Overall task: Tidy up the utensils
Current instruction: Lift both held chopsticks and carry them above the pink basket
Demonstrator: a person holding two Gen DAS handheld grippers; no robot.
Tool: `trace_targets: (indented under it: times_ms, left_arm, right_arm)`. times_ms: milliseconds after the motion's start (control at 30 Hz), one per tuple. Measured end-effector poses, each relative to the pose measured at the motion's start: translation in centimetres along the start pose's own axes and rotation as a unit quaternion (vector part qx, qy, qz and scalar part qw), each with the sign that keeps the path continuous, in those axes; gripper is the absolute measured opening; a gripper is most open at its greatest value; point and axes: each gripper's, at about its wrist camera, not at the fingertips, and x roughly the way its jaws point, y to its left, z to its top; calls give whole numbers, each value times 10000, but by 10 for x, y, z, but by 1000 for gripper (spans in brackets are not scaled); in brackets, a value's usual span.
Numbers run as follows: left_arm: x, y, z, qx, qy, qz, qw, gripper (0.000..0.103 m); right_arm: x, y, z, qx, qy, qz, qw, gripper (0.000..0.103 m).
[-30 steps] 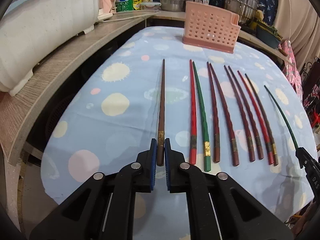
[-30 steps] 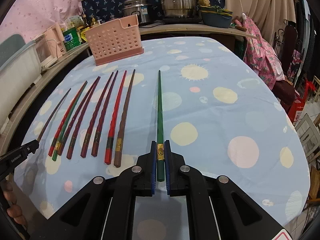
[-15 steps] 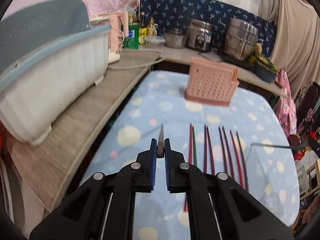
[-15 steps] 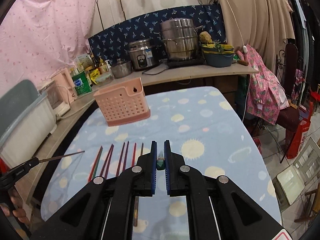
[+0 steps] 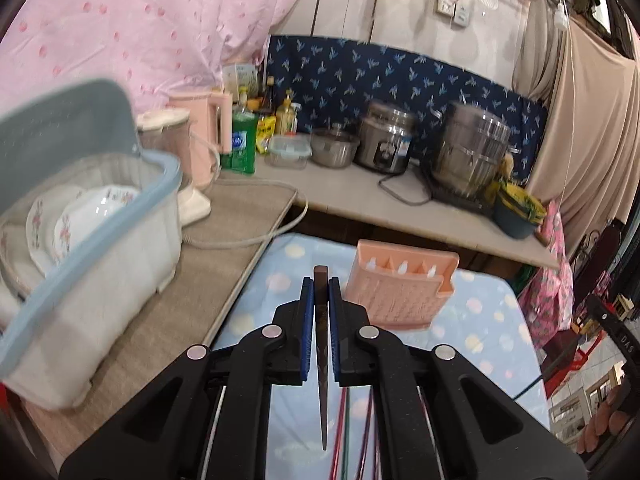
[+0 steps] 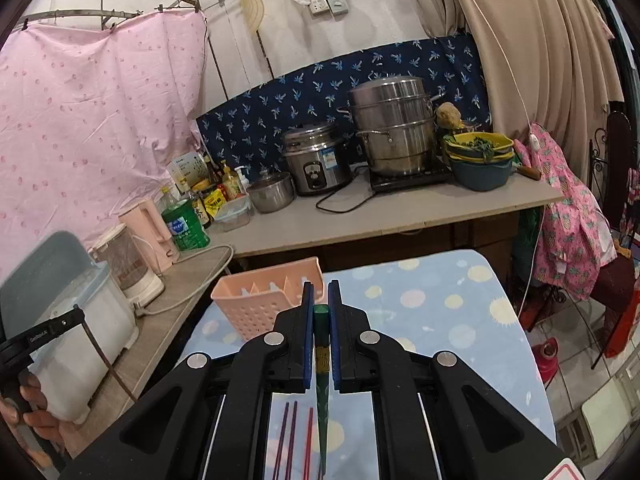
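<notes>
Both tools have come up off the counter (image 5: 492, 304) since a second ago; each chopstick that lay flat on the dotted cloth now hangs tip-down from a closed grip. Our left tool (image 5: 321, 280) is pinched onto the brown chopstick (image 5: 321, 360) near its thick end, the blunt head poking just above the blue pads, the shaft pointing down toward the row of chopsticks left on the cloth (image 5: 348, 432). Our right tool (image 6: 321, 292) is closed the same way on the green chopstick (image 6: 322, 392), gold band sitting between the pads.

Landmark: pink basket (image 5: 400, 288), standing on the far end of the counter, divided into compartments along its top. In the left wrist view the brown chopstick hangs just left of the basket and on our side of it, not yet over the rim. In the right wrist view the basket (image 6: 264, 300) sits just left of the green chopstick and beyond it. In that view the left tool (image 6: 48, 330) shows well left of the basket, over the side bench.

Step in hand, as we judge it: carry, lift done, drop not begun. Next move calls for bringing each tip over an open compartment, keeping the stick near vertical, lowering before we release. Which compartment each belongs in, we cannot tell.
</notes>
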Motion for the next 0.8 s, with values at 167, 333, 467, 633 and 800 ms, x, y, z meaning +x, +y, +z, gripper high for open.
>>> trace_targets:
  times_ms: [167,333,467,633,800]
  left_arm:
    - [-2,-22,57,15,-563,-20,9984,7]
    - [8,-41,109,-100,-1062,-57,9943,7]
    - [32,-51,136,-183,-1131,-91,9934,7]
    - [70,-60,141,-166,-977,-117,9950,7]
    - [107,-57,124,-190,-718,-116,9972,7]
  right_arm:
    - [25,12,48,19,-331,138,9994,7]
    - [53,25,91,24,-632,161,9979,7]
    - [81,29,119,201,-669,242,9973,7]
    - [114,32,128,165,-644,192,9976,7]
    - [150,27,110,156,-388,170,9990,7]
